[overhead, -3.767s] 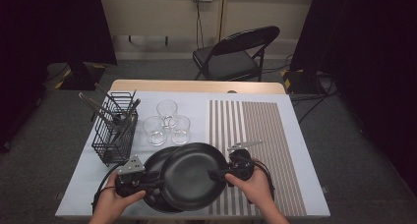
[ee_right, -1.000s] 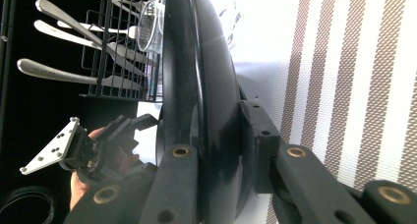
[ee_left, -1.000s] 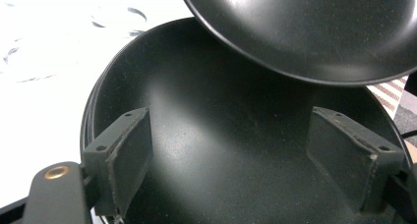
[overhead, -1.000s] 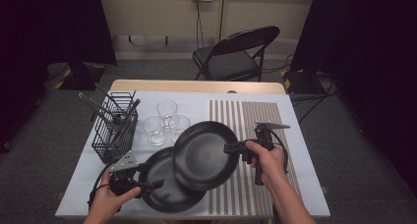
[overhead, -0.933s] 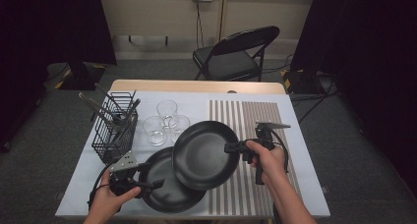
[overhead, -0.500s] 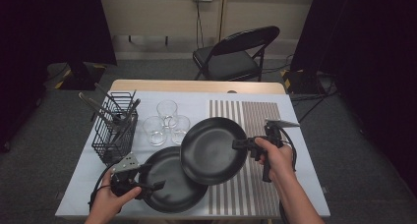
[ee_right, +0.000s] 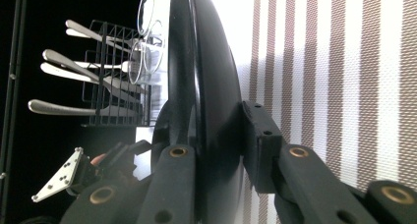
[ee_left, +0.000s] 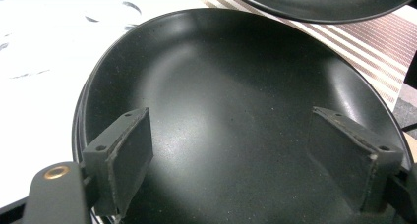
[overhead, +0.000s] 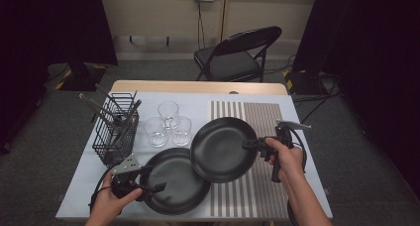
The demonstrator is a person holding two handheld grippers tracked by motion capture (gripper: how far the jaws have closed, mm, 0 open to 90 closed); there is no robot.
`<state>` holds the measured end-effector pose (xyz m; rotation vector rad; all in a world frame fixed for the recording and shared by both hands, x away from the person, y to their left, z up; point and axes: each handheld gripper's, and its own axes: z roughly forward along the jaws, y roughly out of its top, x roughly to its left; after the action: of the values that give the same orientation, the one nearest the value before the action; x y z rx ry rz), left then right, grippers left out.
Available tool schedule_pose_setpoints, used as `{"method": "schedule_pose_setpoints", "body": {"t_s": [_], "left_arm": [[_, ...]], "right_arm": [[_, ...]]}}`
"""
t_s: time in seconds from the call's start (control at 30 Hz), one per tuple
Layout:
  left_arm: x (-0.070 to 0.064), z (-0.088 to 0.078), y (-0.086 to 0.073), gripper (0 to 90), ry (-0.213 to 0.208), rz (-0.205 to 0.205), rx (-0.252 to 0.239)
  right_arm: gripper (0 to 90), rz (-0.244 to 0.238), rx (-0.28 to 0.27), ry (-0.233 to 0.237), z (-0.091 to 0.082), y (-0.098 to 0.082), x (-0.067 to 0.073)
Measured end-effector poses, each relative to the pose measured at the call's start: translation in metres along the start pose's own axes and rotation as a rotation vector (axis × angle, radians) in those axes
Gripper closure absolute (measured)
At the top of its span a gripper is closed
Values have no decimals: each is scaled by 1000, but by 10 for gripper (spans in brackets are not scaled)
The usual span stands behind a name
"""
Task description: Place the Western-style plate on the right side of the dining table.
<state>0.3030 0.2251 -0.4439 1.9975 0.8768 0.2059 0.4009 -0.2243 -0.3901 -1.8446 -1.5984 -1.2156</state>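
1. At the table's near left, our left claw (overhead: 153, 188) has its jaws wide apart over the lower black plate (overhead: 178, 181) on the table.
2. Behind it, the wire basket (overhead: 115, 137) holds forks and spoons.
3. Our right claw (overhead: 246, 144) pinches the upper black plate (overhead: 223, 149), hiding part of the striped mat (overhead: 260, 186).

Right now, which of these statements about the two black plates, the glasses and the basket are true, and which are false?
1. The right hand-held gripper clamps the rim of the lifted plate. True.
2. The lower plate lies on the striped mat. False: it lies mostly on the white table surface.
3. Three glasses stand beside the wire basket. True.
4. The wire basket is empty. False: it holds cutlery.
5. The left hand-held gripper has its jaws shut. False: they stand apart over the lower plate.
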Motion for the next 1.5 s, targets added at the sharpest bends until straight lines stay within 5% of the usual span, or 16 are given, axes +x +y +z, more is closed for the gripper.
{"method": "schedule_pose_setpoints", "body": {"t_s": [1.5], "left_arm": [[1, -2, 0, 173, 3, -3, -15]], "right_arm": [[743, 47, -88, -28, -23, 17, -28]]}}
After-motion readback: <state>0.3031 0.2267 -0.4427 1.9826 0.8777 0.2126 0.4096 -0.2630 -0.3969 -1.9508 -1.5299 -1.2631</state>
